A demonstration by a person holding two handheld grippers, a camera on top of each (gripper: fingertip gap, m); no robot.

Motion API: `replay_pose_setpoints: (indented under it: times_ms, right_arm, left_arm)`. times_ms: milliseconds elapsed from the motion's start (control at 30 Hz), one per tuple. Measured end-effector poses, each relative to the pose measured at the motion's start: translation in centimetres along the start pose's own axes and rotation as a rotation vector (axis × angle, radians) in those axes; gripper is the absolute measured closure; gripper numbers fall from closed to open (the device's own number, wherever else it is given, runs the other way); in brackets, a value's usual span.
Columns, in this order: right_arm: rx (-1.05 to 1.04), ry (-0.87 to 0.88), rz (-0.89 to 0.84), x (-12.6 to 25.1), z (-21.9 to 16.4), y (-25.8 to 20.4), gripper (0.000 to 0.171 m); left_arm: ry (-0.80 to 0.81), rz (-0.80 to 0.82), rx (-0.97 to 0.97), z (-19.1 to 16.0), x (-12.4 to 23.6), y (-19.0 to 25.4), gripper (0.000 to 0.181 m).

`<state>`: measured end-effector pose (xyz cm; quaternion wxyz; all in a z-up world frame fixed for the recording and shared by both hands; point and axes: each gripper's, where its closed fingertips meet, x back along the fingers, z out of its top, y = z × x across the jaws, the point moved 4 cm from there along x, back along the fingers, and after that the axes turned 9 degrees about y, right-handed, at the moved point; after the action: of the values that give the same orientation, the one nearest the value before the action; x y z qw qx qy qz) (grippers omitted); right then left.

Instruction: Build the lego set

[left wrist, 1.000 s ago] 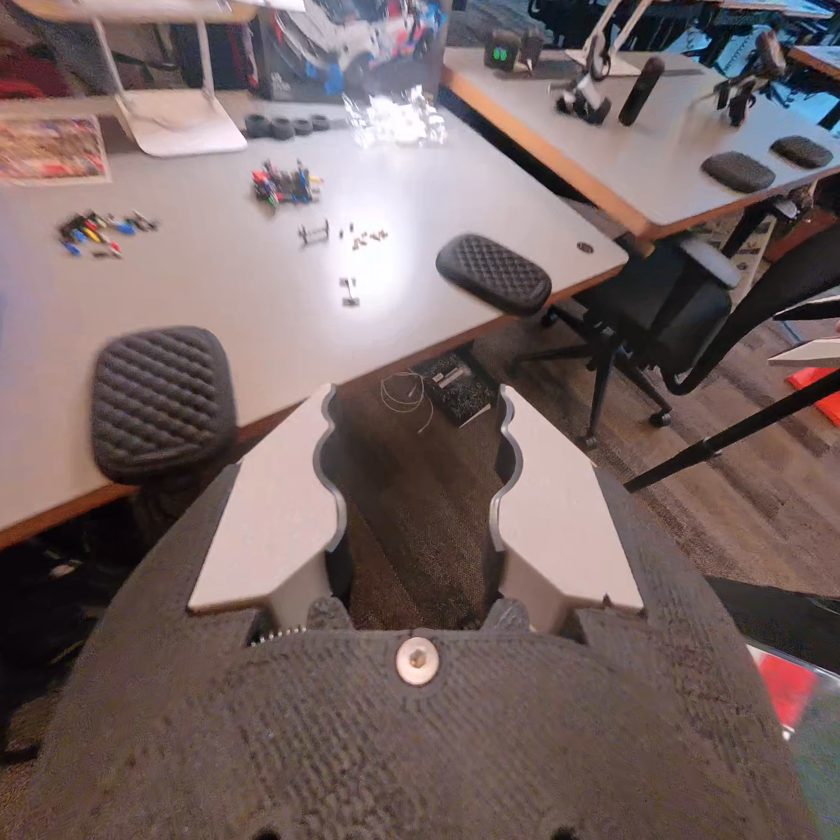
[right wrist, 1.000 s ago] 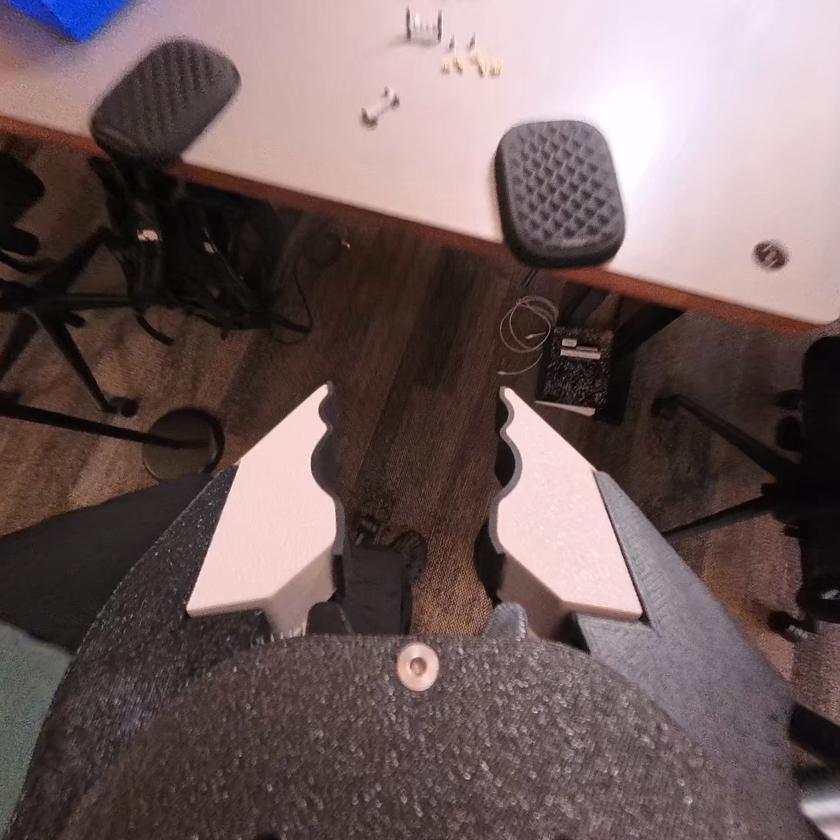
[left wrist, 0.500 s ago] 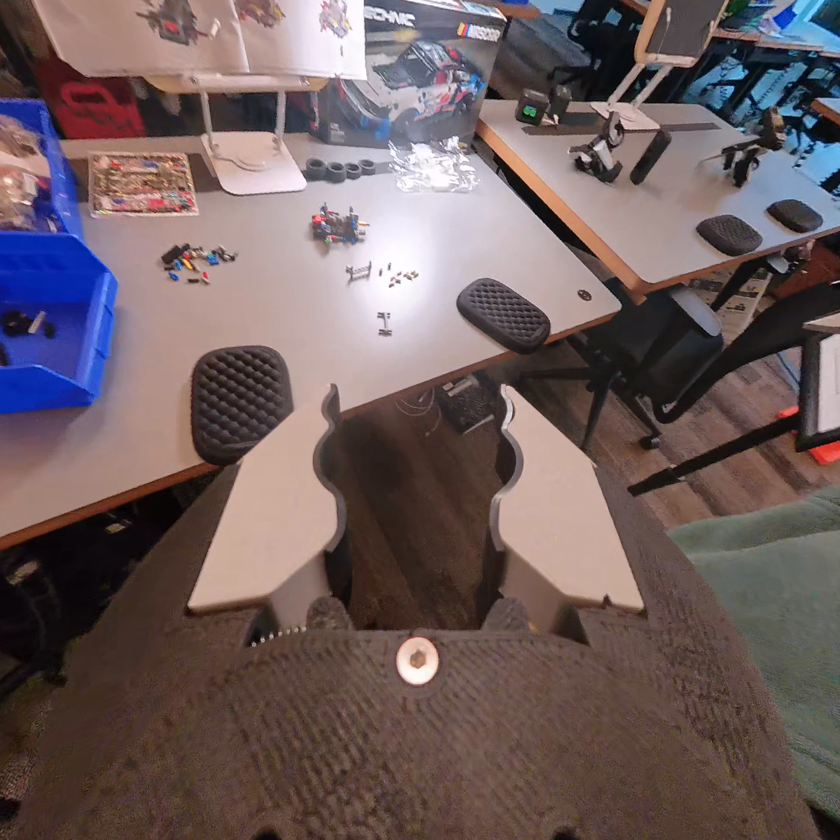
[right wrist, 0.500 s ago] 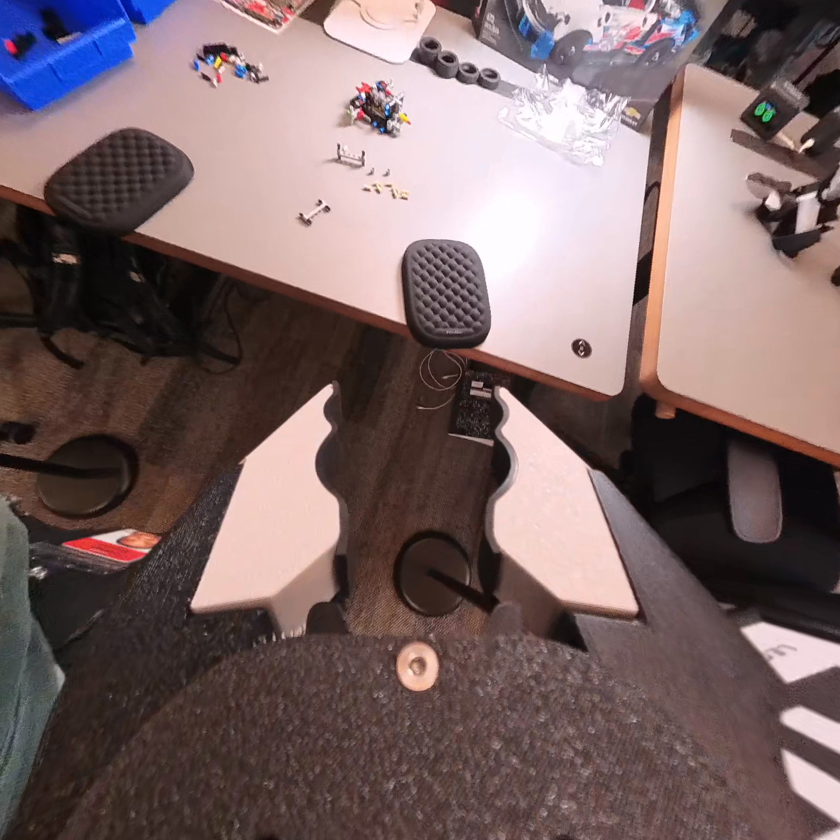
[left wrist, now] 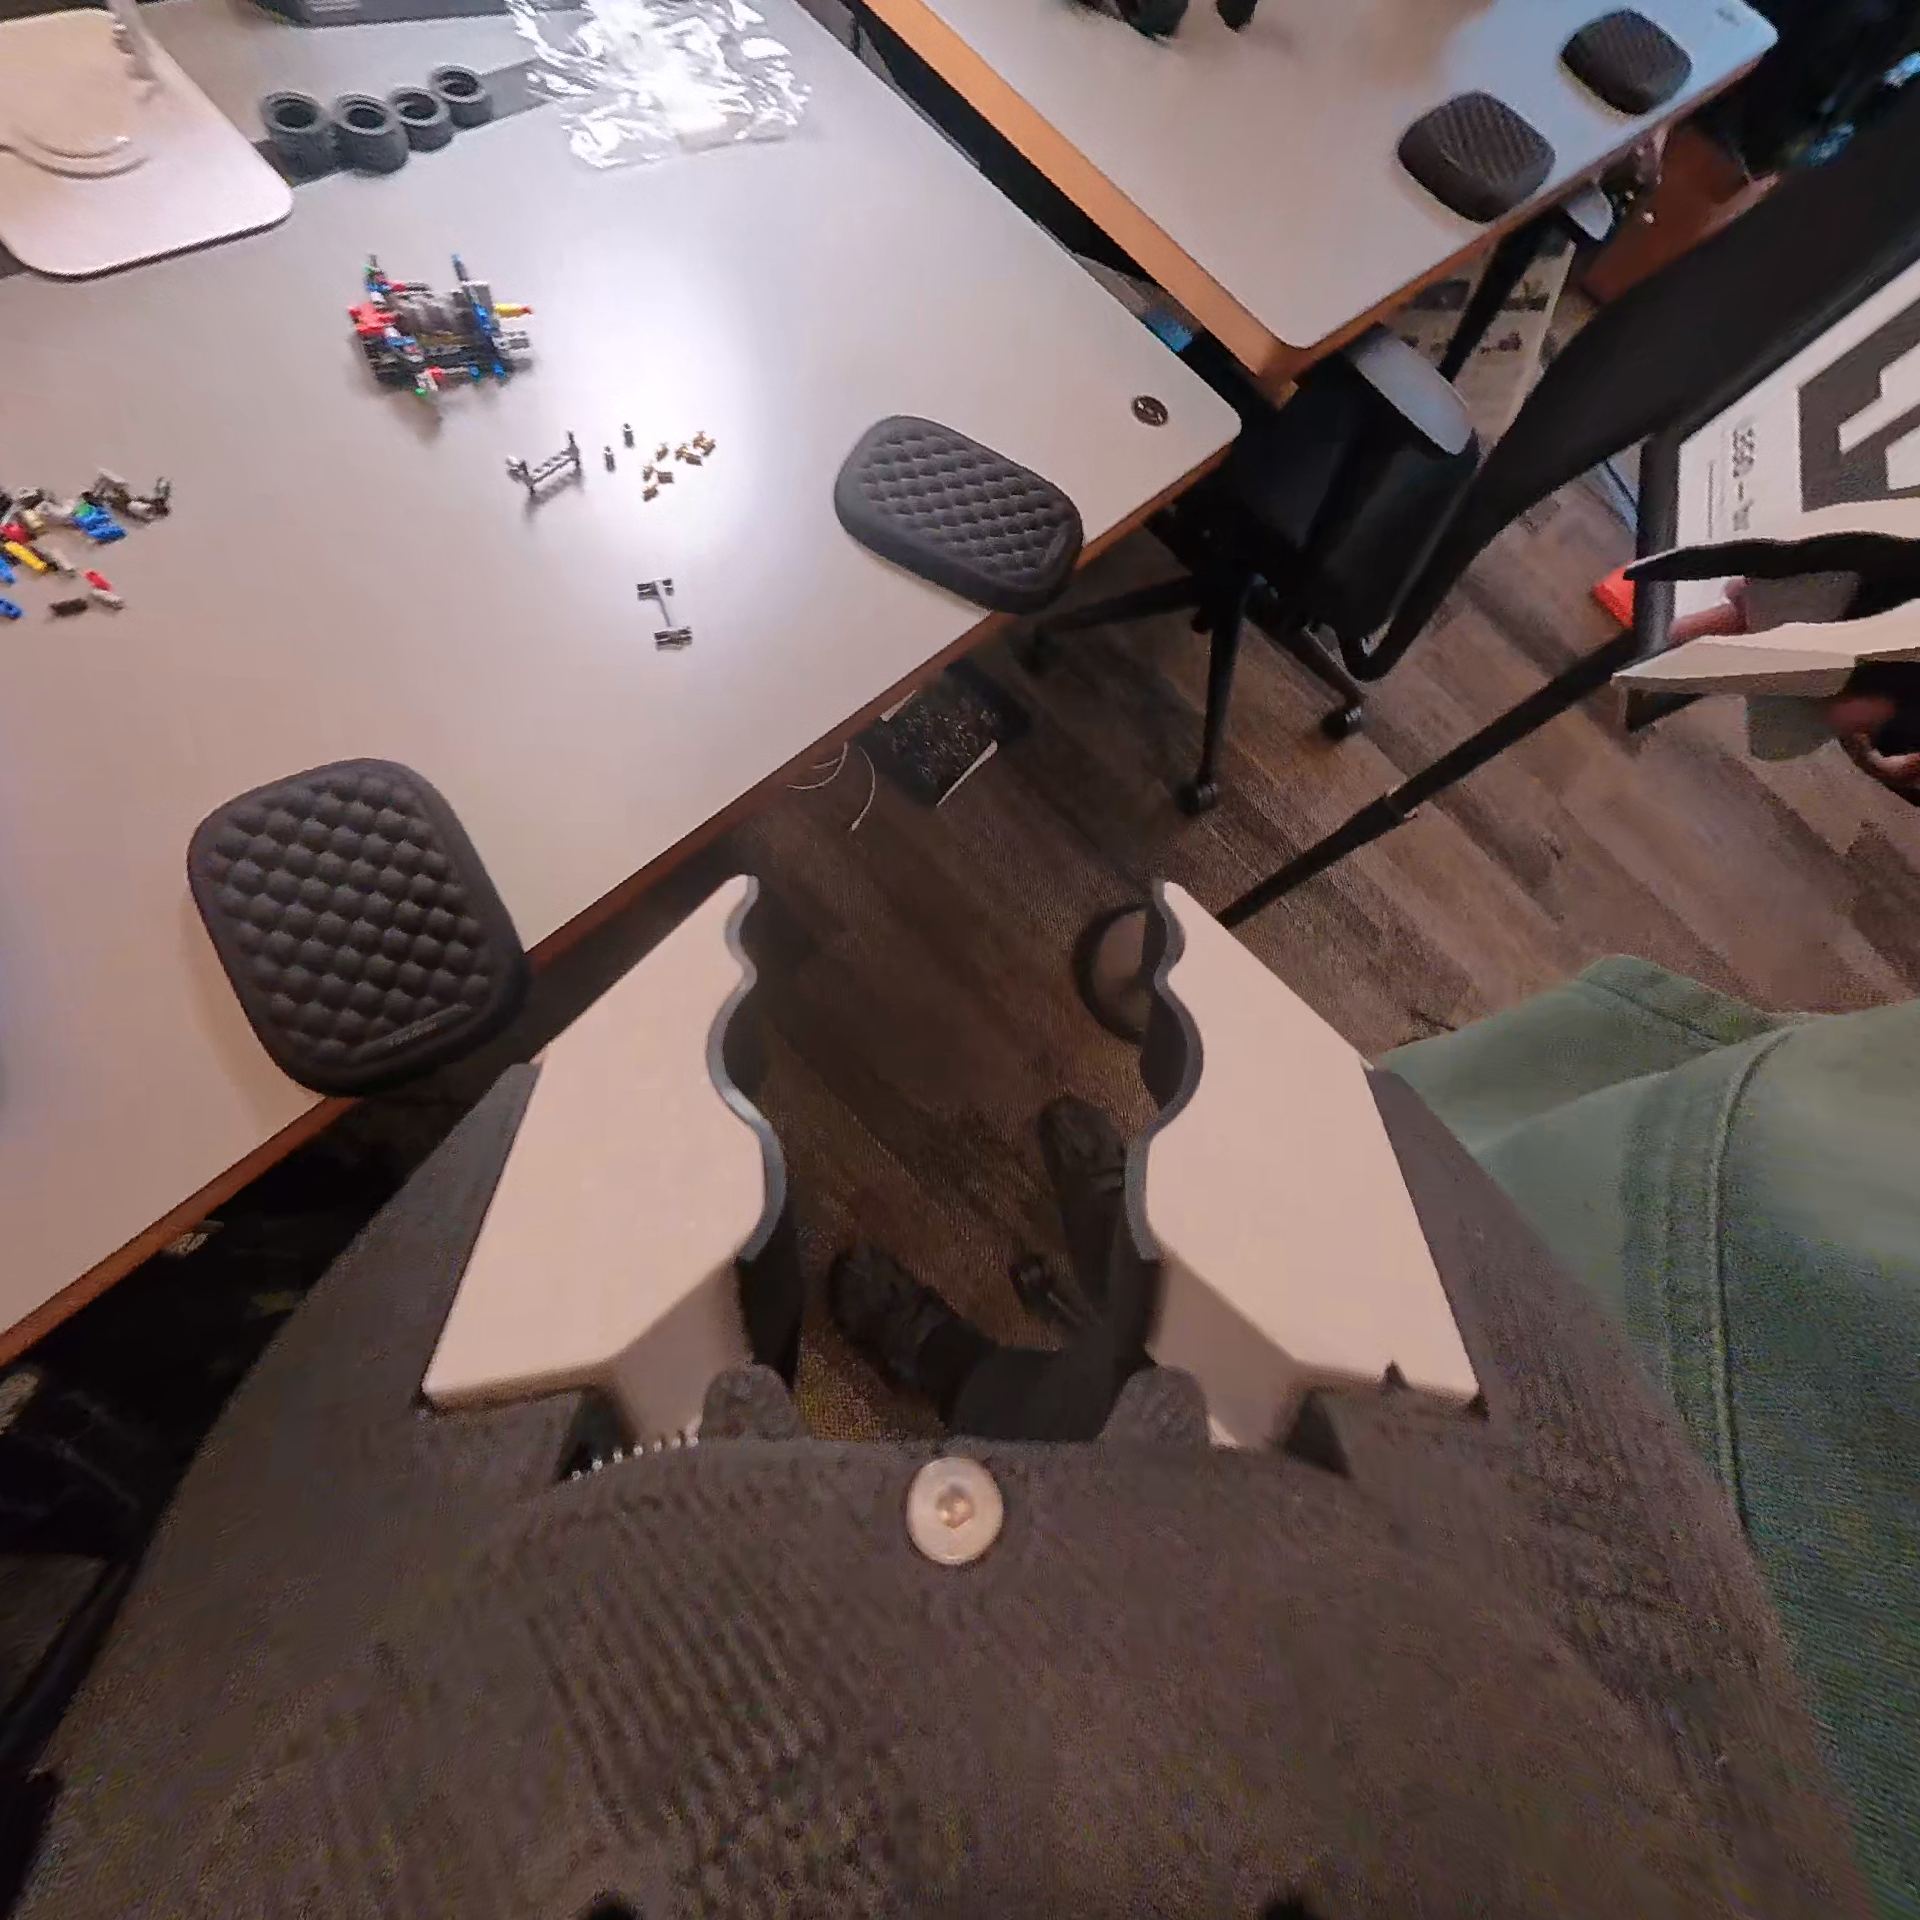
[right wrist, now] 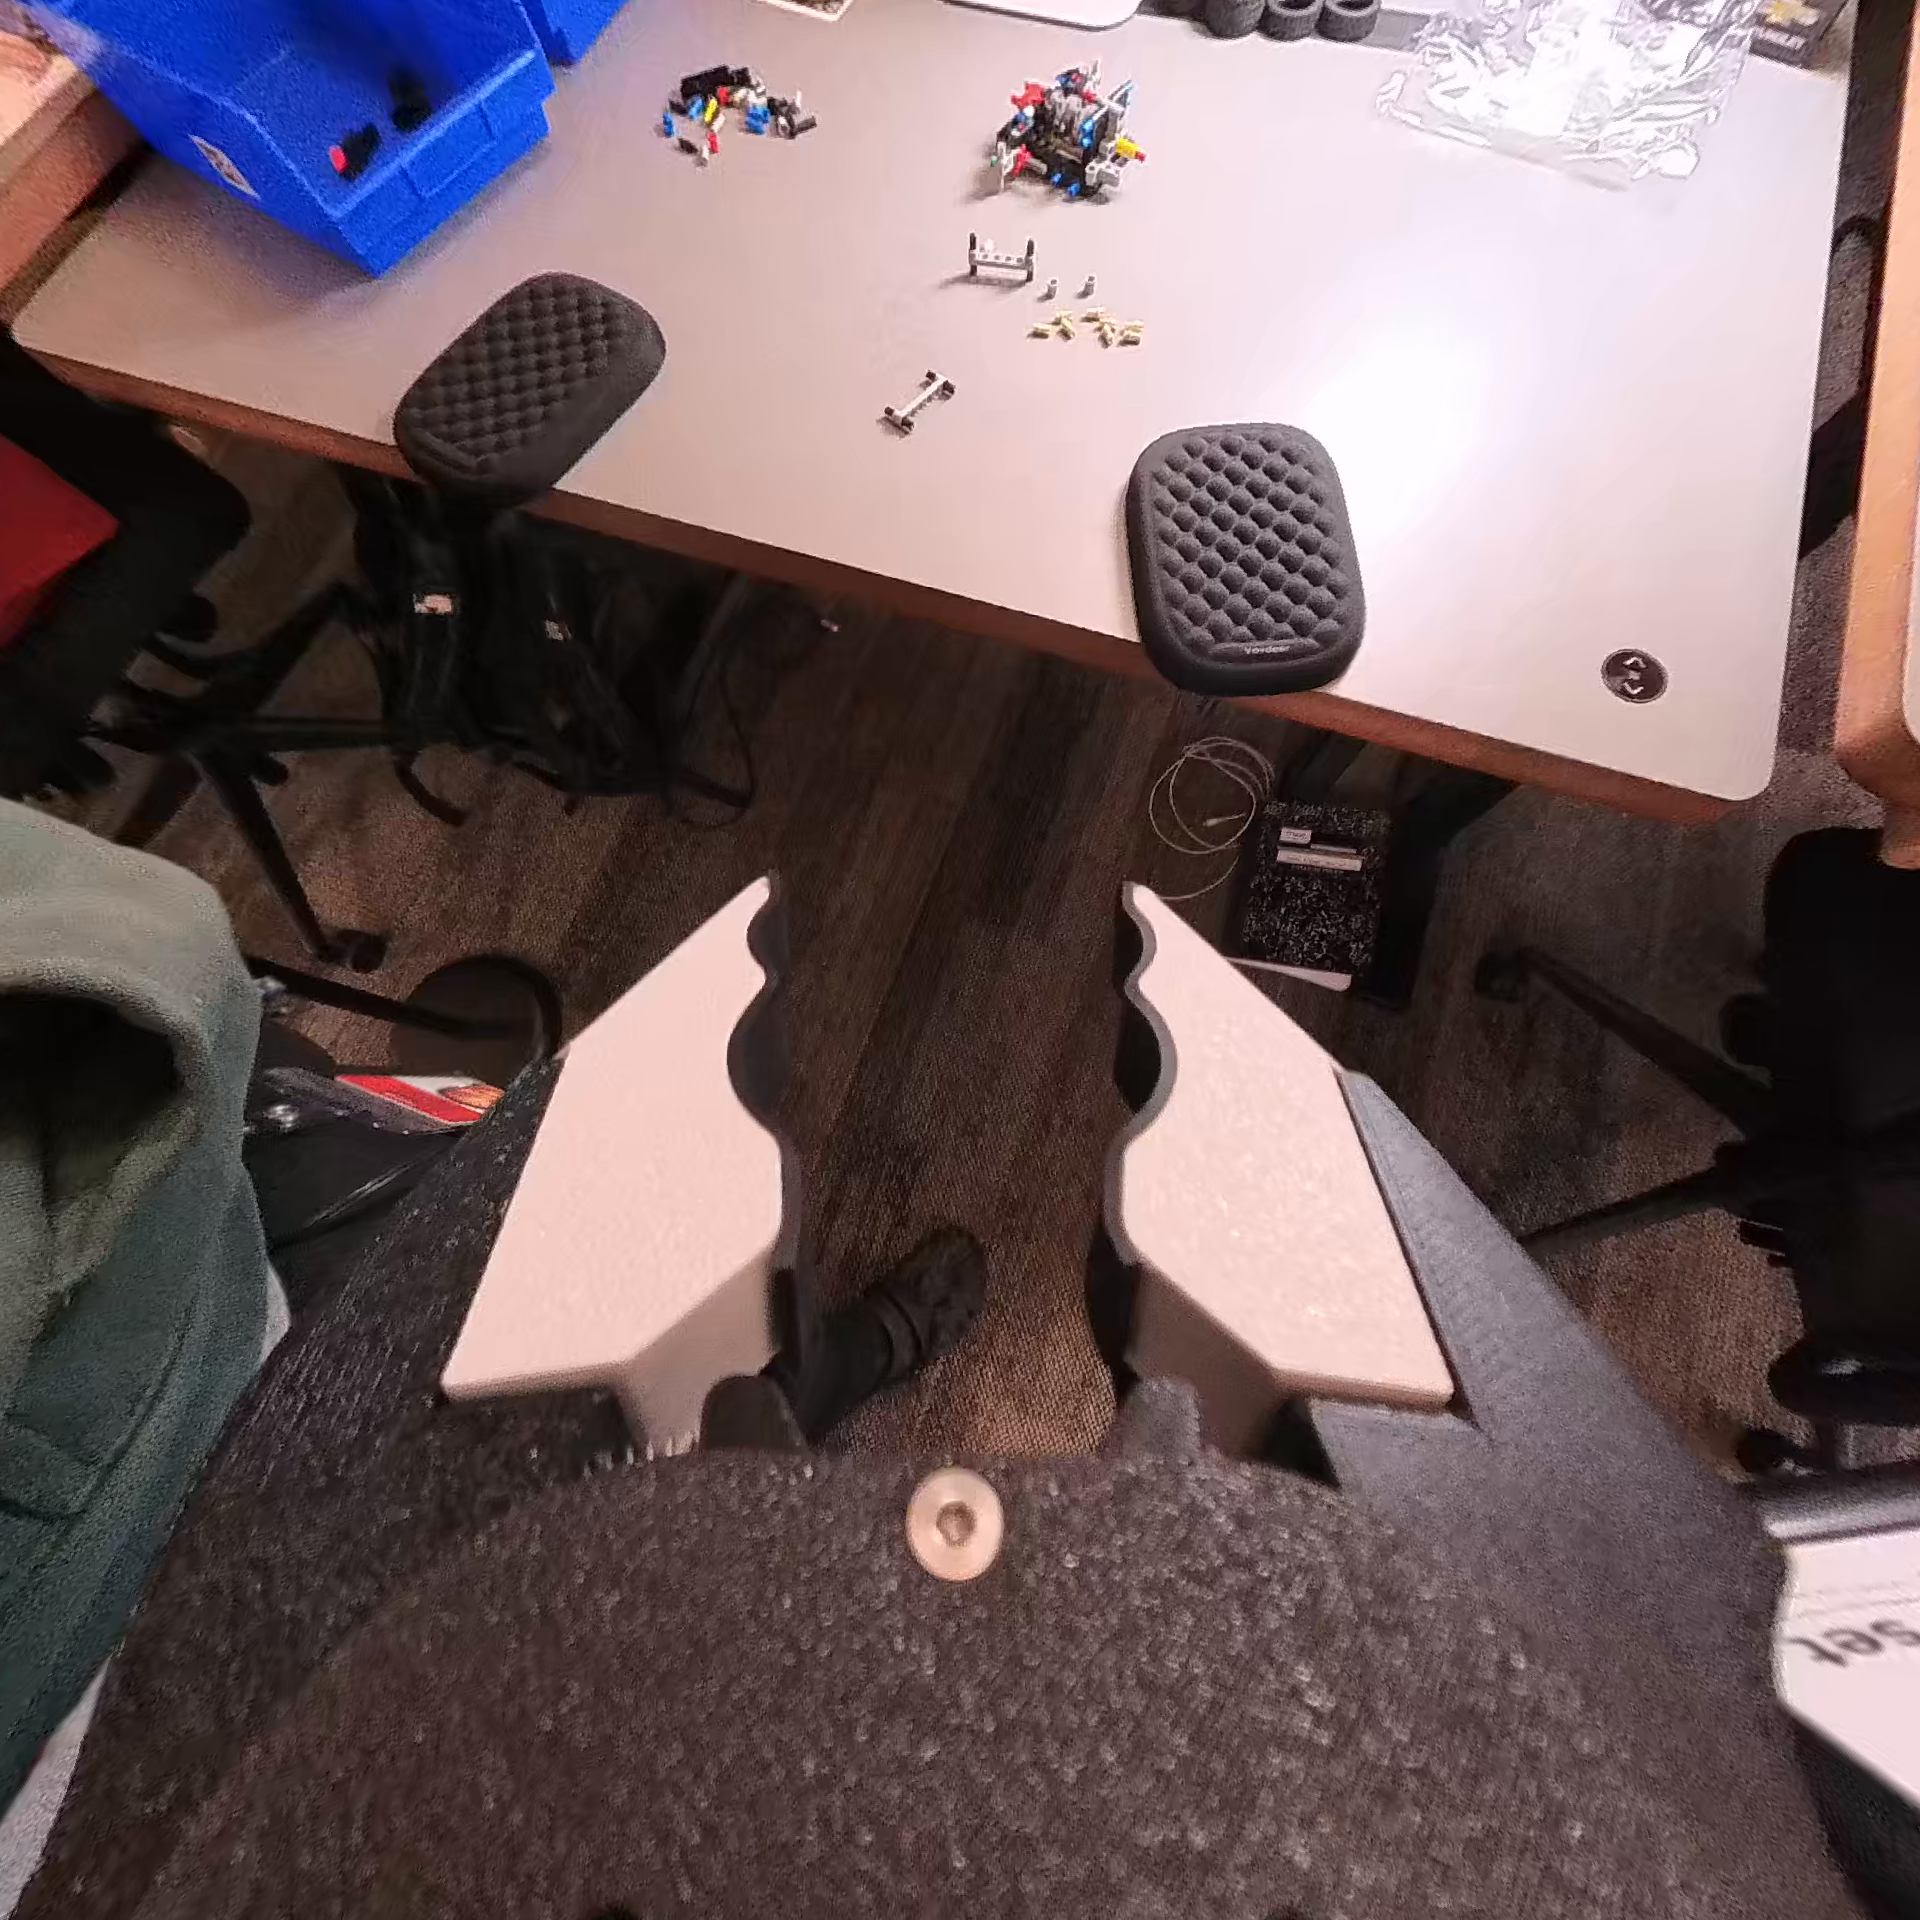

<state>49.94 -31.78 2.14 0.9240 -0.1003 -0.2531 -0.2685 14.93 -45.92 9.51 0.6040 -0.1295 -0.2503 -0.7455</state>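
A part-built lego assembly [left wrist: 442,335] [right wrist: 1065,130] stands mid-table on the grey table [left wrist: 312,644] [right wrist: 1455,436]. Nearer the front edge lie a small grey frame piece [left wrist: 545,473] [right wrist: 1003,258], several tan pins [left wrist: 675,462] [right wrist: 1086,327] and a short axle piece [left wrist: 665,613] [right wrist: 920,400]. A pile of small coloured parts [left wrist: 62,530] [right wrist: 732,109] lies to the left. My left gripper [left wrist: 951,904] and my right gripper [right wrist: 945,899] are both open and empty, held over the floor in front of the table. The right gripper also shows at the right edge of the left wrist view [left wrist: 1787,644].
Two black padded rests [left wrist: 353,925] [left wrist: 956,514] sit on the table's front edge. Black tyres [left wrist: 364,114], a clear plastic bag [left wrist: 665,83] and a white stand base [left wrist: 114,177] lie at the back. Blue bins [right wrist: 312,114] stand at the left. A second table [left wrist: 1299,156] and a chair [left wrist: 1351,520] are at the right.
Both views have swung: the table now shows closer and larger in each. Both grippers stay open and empty over the floor.
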Motion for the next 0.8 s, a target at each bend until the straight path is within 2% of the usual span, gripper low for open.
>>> replay_pose_setpoints:
  times_ms: [267, 433, 633, 800]
  right_arm:
    - [-0.137, -0.006, -0.025, 1.5, -4.3, -1.5, 0.109]
    - [-0.189, -0.042, 0.017, 2.6, -6.1, -3.0, 0.109]
    - [-0.165, -0.047, -0.094, 2.8, -4.5, -2.5, 0.11]
    - [-0.148, -0.016, -0.225, 1.8, -2.5, -2.7, 0.109]
  left_arm:
    - [-0.121, -0.024, -0.032, -0.9, -0.4, 0.3, 0.106]
    - [-0.162, -0.085, -0.038, -1.5, -2.5, 0.5, 0.105]
    - [-0.068, -0.136, -0.074, -1.2, -6.8, 0.2, 0.107]
    - [0.024, -0.137, -0.074, -2.7, -11.5, -1.3, 0.112]
